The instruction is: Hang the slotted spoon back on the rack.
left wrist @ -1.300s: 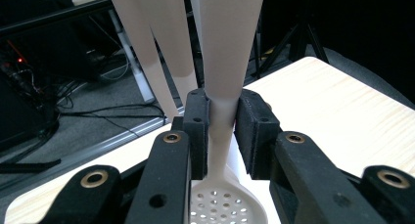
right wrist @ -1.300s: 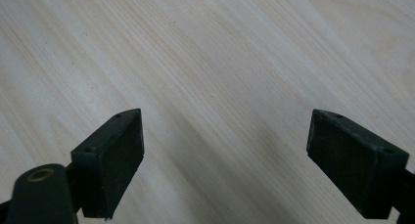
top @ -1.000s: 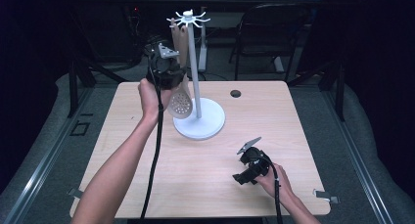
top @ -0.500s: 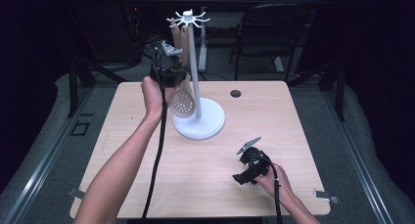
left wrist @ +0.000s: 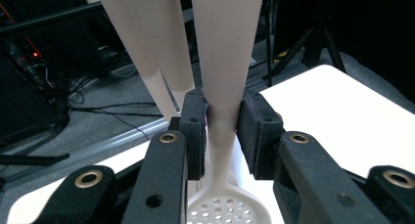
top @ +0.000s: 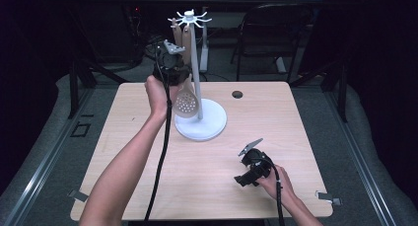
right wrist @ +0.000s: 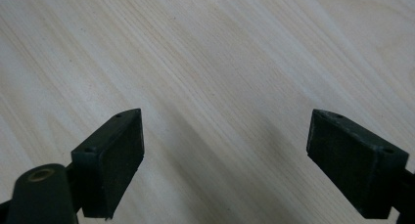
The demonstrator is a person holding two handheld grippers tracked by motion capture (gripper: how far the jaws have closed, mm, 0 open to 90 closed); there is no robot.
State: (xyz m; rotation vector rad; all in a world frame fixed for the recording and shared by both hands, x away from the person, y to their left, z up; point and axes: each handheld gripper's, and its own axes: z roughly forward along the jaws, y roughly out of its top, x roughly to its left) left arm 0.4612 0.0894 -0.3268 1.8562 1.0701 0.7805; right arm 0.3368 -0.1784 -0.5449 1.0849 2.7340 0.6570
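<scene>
Over the wooden table, the left gripper clamps the skimmer's handle; steady the hook alignment; right gripper rests released.

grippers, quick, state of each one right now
Left gripper: jaws shut on the slotted spoon, gripping its handle beside the rack.
Right gripper: open, holding nothing, over the table.

Beige slotted spoon hanging upright beside stand pole, perforated bowl down, apparently off table.
</scene>
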